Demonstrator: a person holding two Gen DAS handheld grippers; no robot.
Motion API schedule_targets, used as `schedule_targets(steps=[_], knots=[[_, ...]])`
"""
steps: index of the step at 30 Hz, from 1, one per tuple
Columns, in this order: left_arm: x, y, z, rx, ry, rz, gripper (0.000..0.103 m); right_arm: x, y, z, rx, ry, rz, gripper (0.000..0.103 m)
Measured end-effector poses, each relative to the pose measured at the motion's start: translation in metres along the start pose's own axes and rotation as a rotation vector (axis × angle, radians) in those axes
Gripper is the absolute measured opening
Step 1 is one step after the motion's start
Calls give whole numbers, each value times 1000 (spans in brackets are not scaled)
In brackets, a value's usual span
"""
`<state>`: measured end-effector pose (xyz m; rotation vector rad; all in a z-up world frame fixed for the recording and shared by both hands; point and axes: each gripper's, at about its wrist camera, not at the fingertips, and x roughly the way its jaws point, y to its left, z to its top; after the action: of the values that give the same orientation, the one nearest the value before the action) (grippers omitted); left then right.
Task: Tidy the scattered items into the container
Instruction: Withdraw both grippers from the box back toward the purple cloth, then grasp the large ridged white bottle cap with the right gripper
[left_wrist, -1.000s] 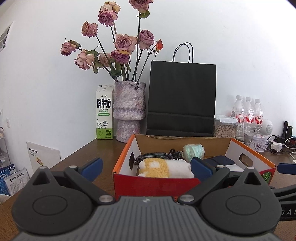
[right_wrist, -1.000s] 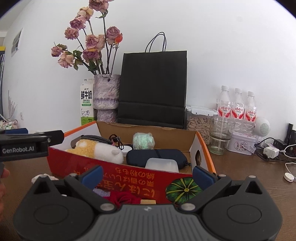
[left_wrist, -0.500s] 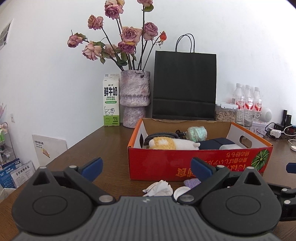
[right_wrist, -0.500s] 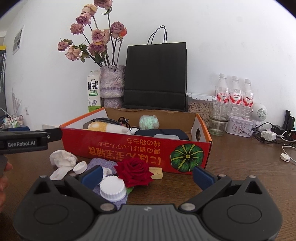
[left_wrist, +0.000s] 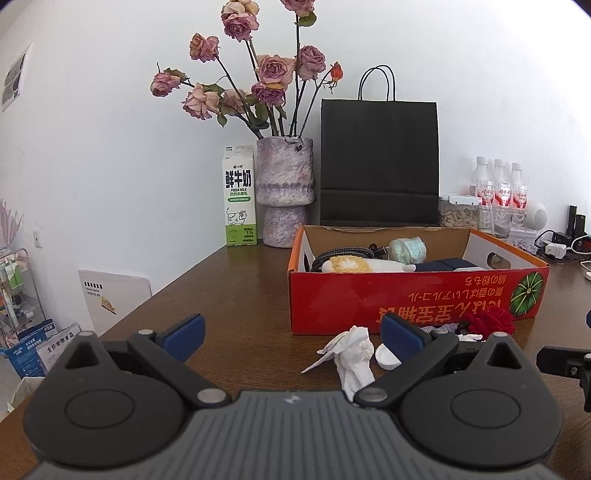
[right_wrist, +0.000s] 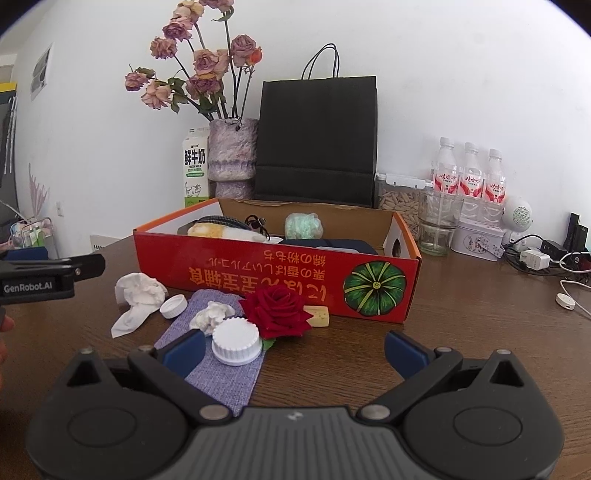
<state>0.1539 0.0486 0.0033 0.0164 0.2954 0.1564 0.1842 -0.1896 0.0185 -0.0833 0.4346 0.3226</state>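
A red cardboard box stands on the wooden table, holding a plush toy, a green bundle and dark items. In front of it lie a crumpled white tissue, a small white cap, a large white lid, a red rose, a yellow block, a small white wad and a purple cloth. My left gripper is open and empty, short of the tissue. My right gripper is open and empty, just behind the lid.
Behind the box stand a milk carton, a vase of dried roses and a black paper bag. At the right are water bottles, a glass jar, a tin and chargers with cables.
Both grippers have pulled back from the box and dropped lower. The scattered items in front of the box have come into view. Both stay open.
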Motion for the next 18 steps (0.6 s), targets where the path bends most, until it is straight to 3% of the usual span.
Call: schedule_targets(steps=[16, 18], knots=[[0, 1, -1, 18, 18, -5, 103, 8, 9, -2, -28, 56, 10, 103], [0, 1, -1, 17, 20, -4, 103, 10, 13, 0, -27, 40, 29, 98]])
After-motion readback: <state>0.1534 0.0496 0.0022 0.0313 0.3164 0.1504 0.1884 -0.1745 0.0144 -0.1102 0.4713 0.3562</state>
